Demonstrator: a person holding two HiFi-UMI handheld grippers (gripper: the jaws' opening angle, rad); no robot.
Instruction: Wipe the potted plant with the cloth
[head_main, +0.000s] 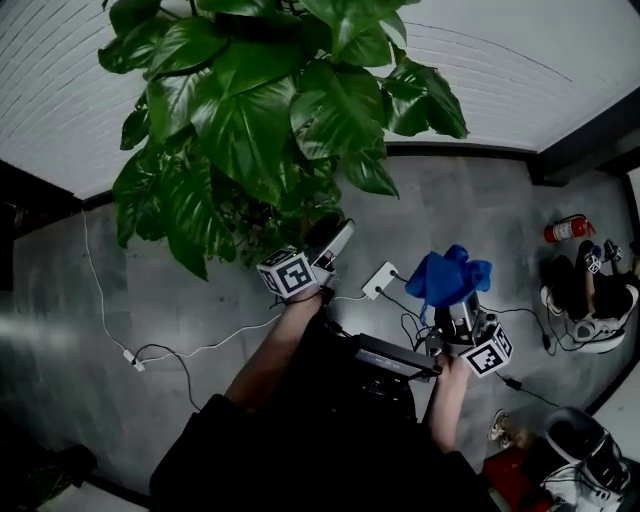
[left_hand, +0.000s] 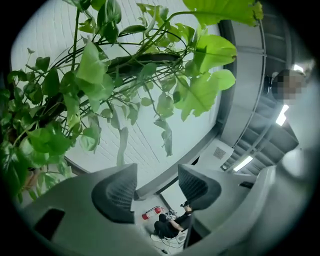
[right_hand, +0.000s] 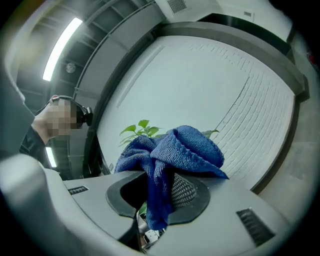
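The potted plant (head_main: 260, 110) with big green leaves fills the top left of the head view. My left gripper (head_main: 340, 235) is just below its lower right leaves. In the left gripper view the leaves (left_hand: 100, 80) hang above and to the left, and that gripper (left_hand: 157, 182) stands open with nothing between its jaws. My right gripper (head_main: 455, 312) is further right, away from the plant, and is shut on a bunched blue cloth (head_main: 448, 275). In the right gripper view the cloth (right_hand: 172, 150) bulges over the jaws of the gripper (right_hand: 160, 192) and hides most of the plant (right_hand: 142, 129) behind it.
A white power strip (head_main: 379, 279) and a white cable (head_main: 190, 350) lie on the grey floor. A red fire extinguisher (head_main: 568, 229) lies at the right, near a seated person (head_main: 590, 290). A dark device (head_main: 395, 357) juts out at my chest.
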